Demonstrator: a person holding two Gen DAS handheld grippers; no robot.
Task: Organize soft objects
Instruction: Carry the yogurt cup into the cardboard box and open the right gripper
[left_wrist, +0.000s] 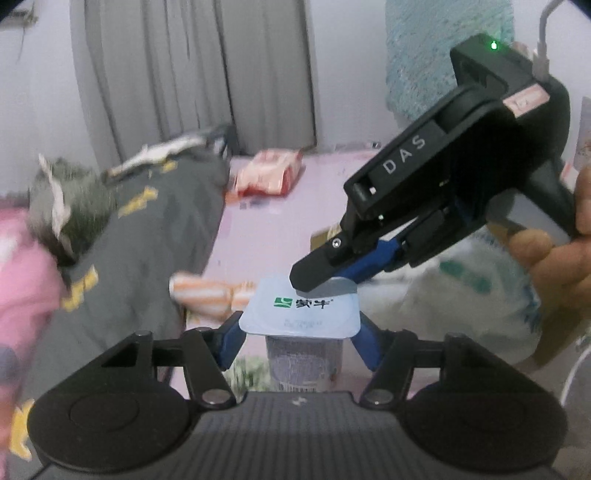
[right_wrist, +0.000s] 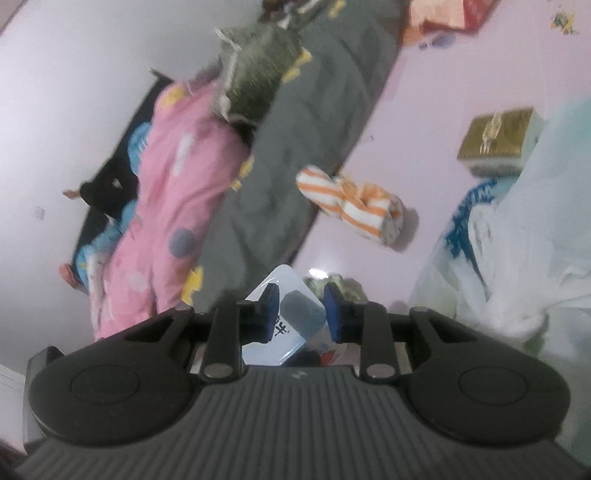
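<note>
Fingers of the left gripper (left_wrist: 300, 334) clamp the yogurt cup (left_wrist: 303, 360) by its sides, steadying it. Right gripper (left_wrist: 321, 282) pinches the foil lid (left_wrist: 301, 308) at its edge, probably to peel it.

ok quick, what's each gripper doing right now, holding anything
left gripper: shut on the yogurt cup, its fingers either side of the cup body.
right gripper: shut on the cup's foil lid, pinching its far edge.
</note>
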